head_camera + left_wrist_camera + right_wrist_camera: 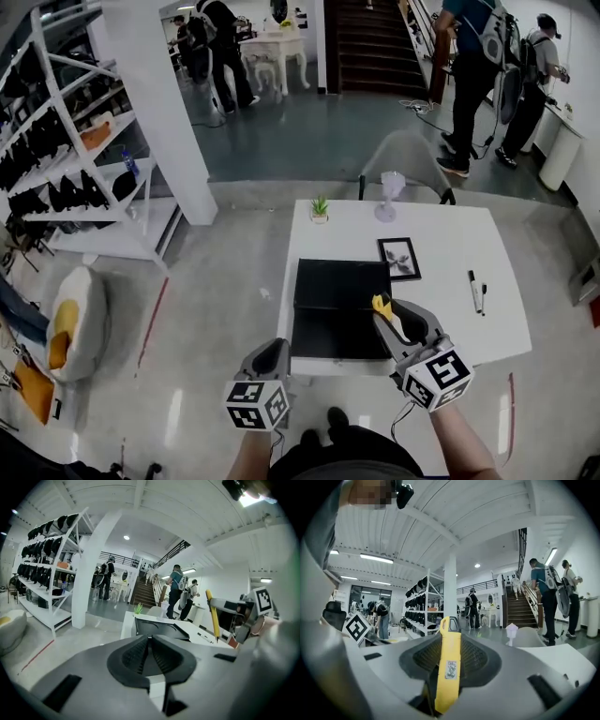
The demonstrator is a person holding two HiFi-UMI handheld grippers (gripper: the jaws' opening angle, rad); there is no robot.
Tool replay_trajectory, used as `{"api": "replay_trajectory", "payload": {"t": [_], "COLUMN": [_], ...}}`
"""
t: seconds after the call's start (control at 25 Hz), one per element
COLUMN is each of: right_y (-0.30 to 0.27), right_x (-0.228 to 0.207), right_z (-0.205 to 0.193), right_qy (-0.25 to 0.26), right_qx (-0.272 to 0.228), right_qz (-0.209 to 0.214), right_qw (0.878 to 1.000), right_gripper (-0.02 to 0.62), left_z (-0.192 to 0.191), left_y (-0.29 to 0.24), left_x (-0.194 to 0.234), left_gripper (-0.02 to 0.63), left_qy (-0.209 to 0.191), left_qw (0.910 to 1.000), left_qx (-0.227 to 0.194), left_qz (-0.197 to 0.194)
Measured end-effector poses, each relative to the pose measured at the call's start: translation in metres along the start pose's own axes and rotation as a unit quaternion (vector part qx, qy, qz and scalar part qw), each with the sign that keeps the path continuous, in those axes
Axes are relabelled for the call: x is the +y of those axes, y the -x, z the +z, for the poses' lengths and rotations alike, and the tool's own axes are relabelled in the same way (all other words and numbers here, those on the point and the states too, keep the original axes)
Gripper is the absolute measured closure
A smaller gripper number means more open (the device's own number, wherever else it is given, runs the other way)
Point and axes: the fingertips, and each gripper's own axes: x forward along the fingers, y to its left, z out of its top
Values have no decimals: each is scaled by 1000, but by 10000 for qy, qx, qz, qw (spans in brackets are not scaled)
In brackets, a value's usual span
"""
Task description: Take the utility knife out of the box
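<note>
White table (450, 281) below; utility knife (449, 667) tight between right gripper's (450, 637) jaws; left gripper's (150, 641) jaws together.

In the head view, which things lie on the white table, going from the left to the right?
Small green potted plant → black-framed picture → white pen with black cap.

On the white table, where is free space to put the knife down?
Free: the white table between the picture frame and the pen, and right of the pen to the edge. Crowded: the left half, which the black box fills, with the plant and the glass beyond it.
</note>
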Motion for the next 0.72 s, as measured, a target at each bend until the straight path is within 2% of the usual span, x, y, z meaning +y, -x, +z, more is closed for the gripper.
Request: {"api": "replay_trajectory", "payload": {"t": [0.36, 0.72], "right_y": [37, 65], "right_x": [-19, -28], "right_z": [13, 22], "right_qy": [-383, -379], "right_qx": [-370, -539], "right_qz": [-486, -894], "right_qw": [9974, 9938], "right_gripper": [474, 473], "left_z": [0, -2], "left_y": [-9, -9], "left_x": [-16, -25], "left_gripper": [583, 583], "left_qy": [-135, -219], "left_qw": [9996, 9988], "left_qx": [83, 131], "left_qz": [-253, -422]}}
